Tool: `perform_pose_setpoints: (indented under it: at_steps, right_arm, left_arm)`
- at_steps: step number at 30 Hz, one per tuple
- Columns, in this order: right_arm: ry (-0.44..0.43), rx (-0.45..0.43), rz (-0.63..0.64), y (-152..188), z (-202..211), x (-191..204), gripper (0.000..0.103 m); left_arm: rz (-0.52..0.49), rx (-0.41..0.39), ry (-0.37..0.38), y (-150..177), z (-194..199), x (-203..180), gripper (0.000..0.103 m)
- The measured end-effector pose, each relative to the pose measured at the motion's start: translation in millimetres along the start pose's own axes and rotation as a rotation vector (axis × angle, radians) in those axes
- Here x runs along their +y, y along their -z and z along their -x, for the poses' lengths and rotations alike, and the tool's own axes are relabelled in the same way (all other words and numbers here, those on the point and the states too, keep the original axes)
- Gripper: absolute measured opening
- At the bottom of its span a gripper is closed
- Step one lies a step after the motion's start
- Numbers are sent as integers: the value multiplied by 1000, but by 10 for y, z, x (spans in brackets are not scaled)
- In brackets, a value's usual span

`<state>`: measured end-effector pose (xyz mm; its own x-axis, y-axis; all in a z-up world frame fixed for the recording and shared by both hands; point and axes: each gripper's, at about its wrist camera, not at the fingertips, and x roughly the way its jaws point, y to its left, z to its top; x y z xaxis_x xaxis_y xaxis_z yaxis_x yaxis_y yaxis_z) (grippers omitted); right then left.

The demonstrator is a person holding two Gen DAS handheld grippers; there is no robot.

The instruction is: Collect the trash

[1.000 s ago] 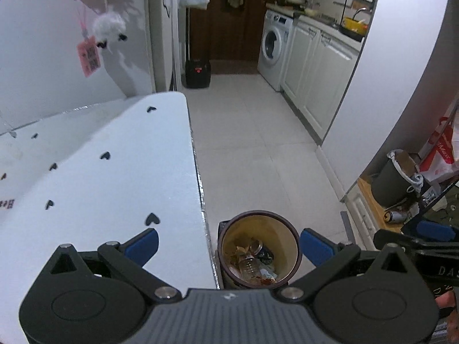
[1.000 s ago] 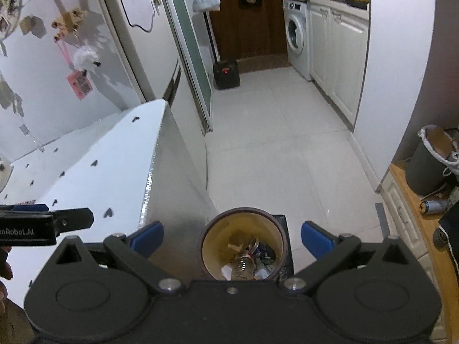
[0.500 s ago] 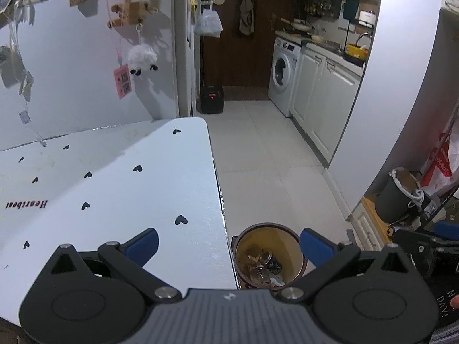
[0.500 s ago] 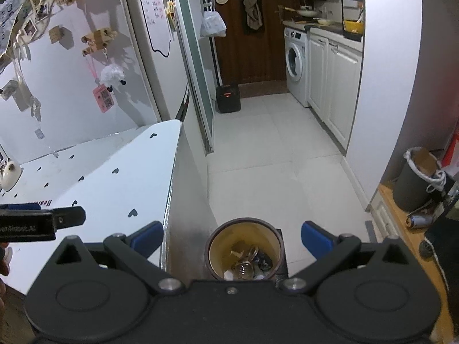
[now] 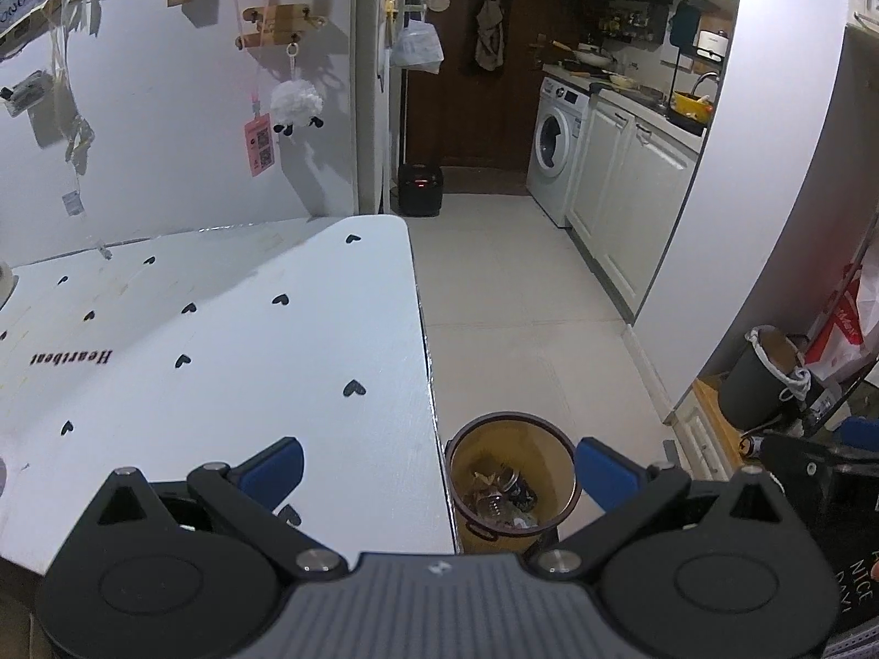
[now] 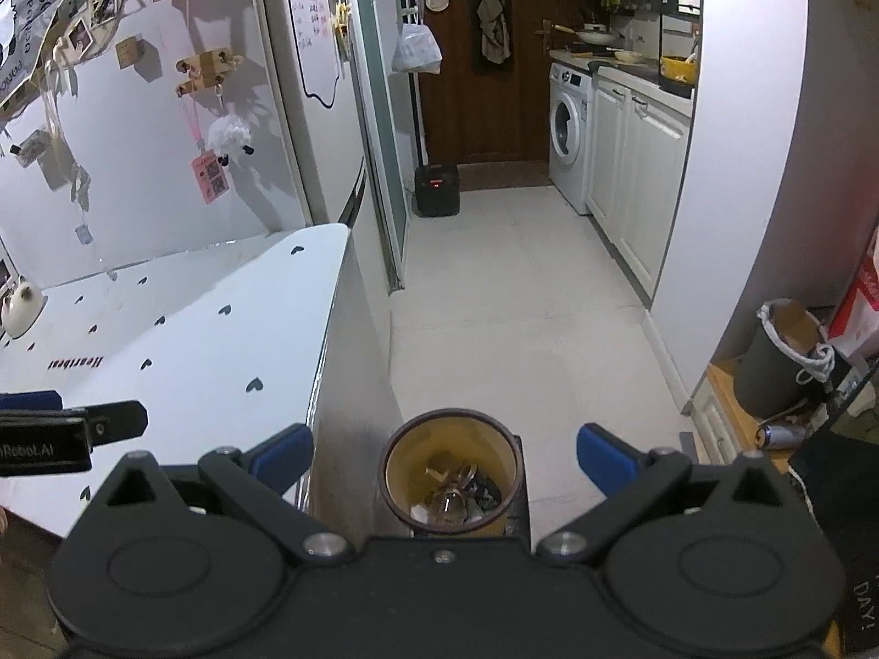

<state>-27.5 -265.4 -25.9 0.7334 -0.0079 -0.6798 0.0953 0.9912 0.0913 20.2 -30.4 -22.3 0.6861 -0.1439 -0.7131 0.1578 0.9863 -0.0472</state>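
Note:
A brown round trash bin (image 5: 513, 475) stands on the floor beside the white table; it holds cans and scraps. It also shows in the right wrist view (image 6: 451, 472). My left gripper (image 5: 437, 469) is open and empty, high above the table's right edge and the bin. My right gripper (image 6: 445, 456) is open and empty, above the bin. The left gripper's side shows at the left of the right wrist view (image 6: 71, 431).
The white table with black hearts (image 5: 231, 340) fills the left. A grey lined bin (image 5: 761, 379) and a red-white bag (image 5: 846, 318) stand at the right. A black heater (image 6: 437, 190), a washing machine (image 6: 571, 137) and white cabinets (image 6: 637, 186) line the tiled corridor.
Both grippers have risen and tilted up. The trash bin looks smaller and lower in both views, and more of the table and the kitchen shows. Both stay open and empty.

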Motion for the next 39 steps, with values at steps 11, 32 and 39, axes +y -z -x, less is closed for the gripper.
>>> perform_pose_setpoints:
  at_steps: [11,32,39]
  right_arm:
    - [11,17,14,110,40,-36,103]
    - [27,6,28,103,12,-29,103]
    - [20,1,29,88,-1,-34,103]
  left_arm:
    - [10,27,-26,140,22,-13,103]
    - [22,22,-57,166,45,-39,103]
    - [22,18,-62,163,54,-44,103]
